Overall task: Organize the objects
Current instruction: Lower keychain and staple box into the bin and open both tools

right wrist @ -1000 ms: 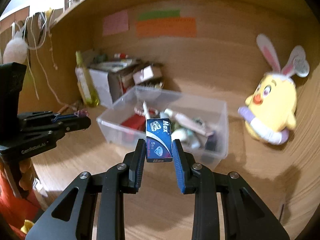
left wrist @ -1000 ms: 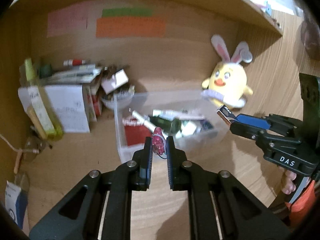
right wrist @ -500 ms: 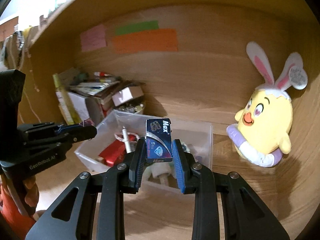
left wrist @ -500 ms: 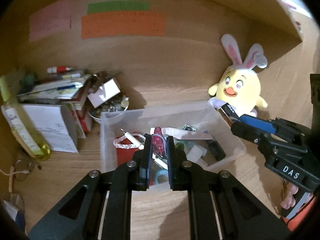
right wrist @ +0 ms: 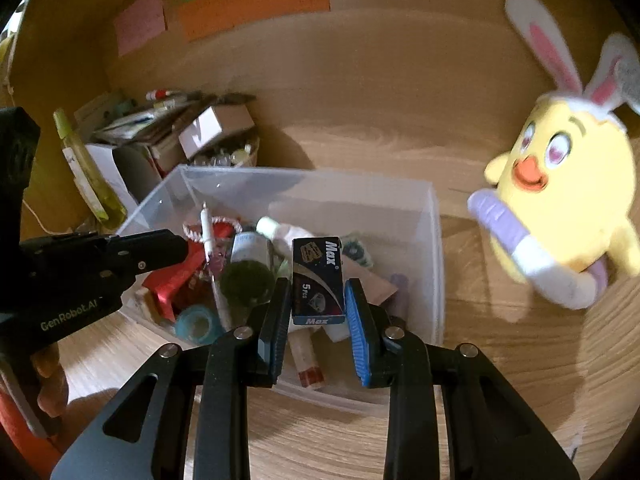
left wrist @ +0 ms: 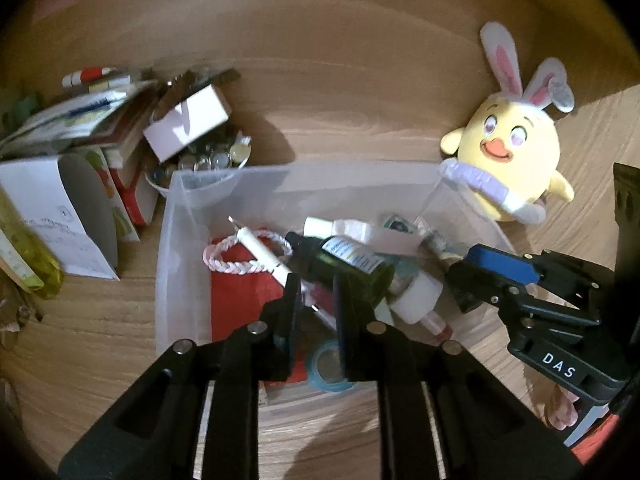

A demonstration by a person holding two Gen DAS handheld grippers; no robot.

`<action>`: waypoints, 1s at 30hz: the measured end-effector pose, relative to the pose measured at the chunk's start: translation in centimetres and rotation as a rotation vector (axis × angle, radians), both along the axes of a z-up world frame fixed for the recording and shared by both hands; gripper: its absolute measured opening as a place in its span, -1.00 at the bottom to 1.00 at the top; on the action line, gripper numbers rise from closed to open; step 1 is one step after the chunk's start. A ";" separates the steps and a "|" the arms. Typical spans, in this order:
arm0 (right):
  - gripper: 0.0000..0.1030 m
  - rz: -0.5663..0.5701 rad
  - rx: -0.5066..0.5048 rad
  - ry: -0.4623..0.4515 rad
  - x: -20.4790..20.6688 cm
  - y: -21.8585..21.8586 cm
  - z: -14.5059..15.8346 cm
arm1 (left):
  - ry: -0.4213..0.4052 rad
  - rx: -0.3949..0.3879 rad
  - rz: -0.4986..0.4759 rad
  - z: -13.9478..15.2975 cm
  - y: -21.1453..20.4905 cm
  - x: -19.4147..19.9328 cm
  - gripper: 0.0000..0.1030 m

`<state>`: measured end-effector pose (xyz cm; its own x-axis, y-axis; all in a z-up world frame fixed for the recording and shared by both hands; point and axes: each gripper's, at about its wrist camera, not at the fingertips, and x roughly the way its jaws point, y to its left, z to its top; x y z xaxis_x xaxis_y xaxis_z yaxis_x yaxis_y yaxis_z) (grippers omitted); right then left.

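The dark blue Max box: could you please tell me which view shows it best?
The right wrist view: the Max box faces the camera between the right tool's fingers, label readable. The left wrist view hides it behind that tool.

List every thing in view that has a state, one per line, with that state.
Left gripper: jaws opening above the bin.
Right gripper: shut on the Max box, held upright over the bin.
Clear bin: lidless, holding clutter.
Green bottle: capped, lying down inside.
Plush chick: upright beside the bin.
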<state>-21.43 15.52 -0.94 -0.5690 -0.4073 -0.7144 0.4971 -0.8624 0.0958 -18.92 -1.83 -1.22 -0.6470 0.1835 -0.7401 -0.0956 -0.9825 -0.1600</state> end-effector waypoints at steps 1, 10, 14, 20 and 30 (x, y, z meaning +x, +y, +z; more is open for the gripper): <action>-0.50 0.003 -0.002 -0.015 -0.2 0.0 -0.3 | -0.001 0.003 -0.001 -0.1 0.0 0.0 -0.44; -0.47 -0.007 0.006 -0.020 0.1 0.3 0.1 | 0.056 -0.009 -0.005 1.5 -0.1 1.4 -0.32; -0.47 -0.004 0.007 0.007 0.8 0.3 1.1 | 0.095 -0.022 0.002 2.6 -0.1 2.4 -0.32; 0.04 0.006 -0.006 0.082 3.0 0.5 3.3 | 0.160 -0.020 0.018 4.5 -0.7 4.6 0.15; 0.61 0.000 -0.038 0.179 7.1 1.5 5.4 | 0.236 -0.043 0.048 5.3 -1.2 8.5 0.81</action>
